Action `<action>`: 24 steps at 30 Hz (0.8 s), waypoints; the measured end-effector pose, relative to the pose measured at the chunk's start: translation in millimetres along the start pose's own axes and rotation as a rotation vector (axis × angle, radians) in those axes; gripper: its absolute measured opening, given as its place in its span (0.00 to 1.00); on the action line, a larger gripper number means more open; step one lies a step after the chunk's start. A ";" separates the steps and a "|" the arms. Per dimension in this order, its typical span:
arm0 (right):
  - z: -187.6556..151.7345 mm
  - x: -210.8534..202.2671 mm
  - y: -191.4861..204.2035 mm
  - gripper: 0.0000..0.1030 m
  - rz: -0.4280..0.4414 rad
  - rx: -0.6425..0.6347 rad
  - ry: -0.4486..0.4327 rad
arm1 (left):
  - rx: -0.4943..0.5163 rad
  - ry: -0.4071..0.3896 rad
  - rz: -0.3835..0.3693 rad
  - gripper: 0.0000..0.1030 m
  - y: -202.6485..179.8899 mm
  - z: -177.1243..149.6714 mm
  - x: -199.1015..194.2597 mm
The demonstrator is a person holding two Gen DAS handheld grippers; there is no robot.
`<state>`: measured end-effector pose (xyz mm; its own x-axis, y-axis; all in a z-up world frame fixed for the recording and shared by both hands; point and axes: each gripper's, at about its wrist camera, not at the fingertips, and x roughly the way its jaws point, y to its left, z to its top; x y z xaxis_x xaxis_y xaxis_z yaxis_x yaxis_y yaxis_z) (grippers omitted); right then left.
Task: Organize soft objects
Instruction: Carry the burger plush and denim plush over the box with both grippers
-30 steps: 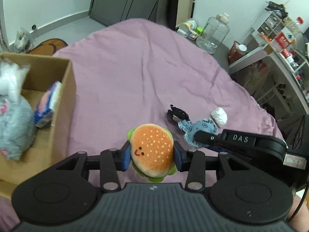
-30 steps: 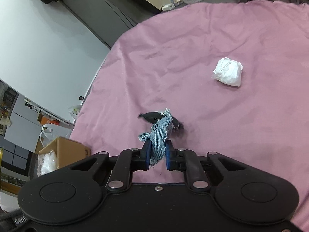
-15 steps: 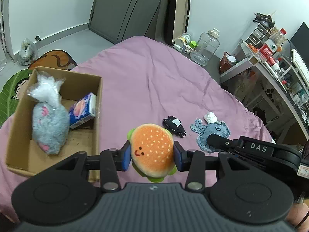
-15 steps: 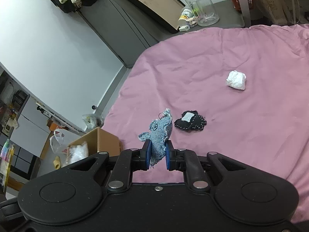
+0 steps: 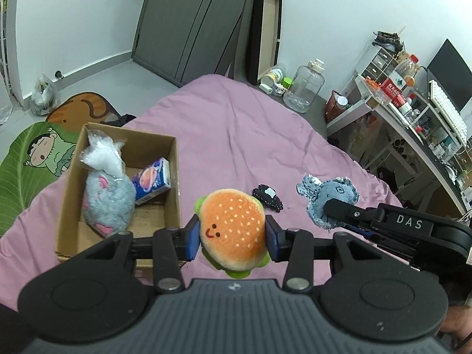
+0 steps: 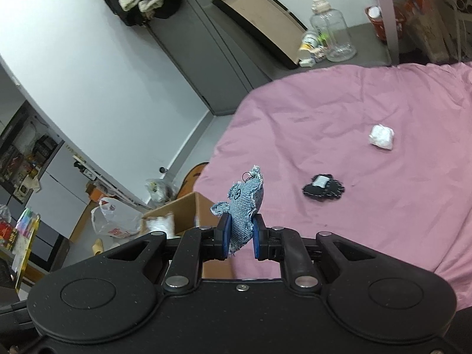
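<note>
A: Item one, burger plush (image 5: 233,233): orange bun, dotted seeds, small smile, green trim. We grip it between the left gripper (image 5: 233,237) fingers, parted to its width, above the pink bed (image 5: 236,135).

B: Item two, denim plush (image 6: 244,206): frayed blue, stitched eye. We pinch it in the right gripper (image 6: 240,240), fingers nearly shut, raised off the bed.

A: Nearby we list the cardboard box (image 5: 174,174) holding a grey plush (image 5: 106,200); black pouch (image 6: 323,190) on the bed.

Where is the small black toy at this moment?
The black toy lies on the pink bedsheet, in the left wrist view between the burger plush and the denim toy; neither gripper touches it.
</note>
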<state>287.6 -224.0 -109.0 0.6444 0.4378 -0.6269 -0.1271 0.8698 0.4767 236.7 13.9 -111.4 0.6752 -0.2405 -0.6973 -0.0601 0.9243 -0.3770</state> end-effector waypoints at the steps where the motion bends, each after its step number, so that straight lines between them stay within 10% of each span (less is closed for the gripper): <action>1: -0.5 -1.3 4.4 0.15 0.004 -0.006 -0.003 | 0.001 -0.005 -0.001 0.42 1.4 0.1 -2.9; 24: -15.9 21.3 73.8 0.15 0.068 -0.102 0.003 | -0.019 -0.075 0.067 0.42 69.0 7.6 -41.2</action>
<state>280.0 -146.9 -96.9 0.6298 0.4971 -0.5969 -0.2469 0.8566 0.4530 210.4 89.9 -104.0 0.7226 -0.1546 -0.6738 -0.1203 0.9317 -0.3428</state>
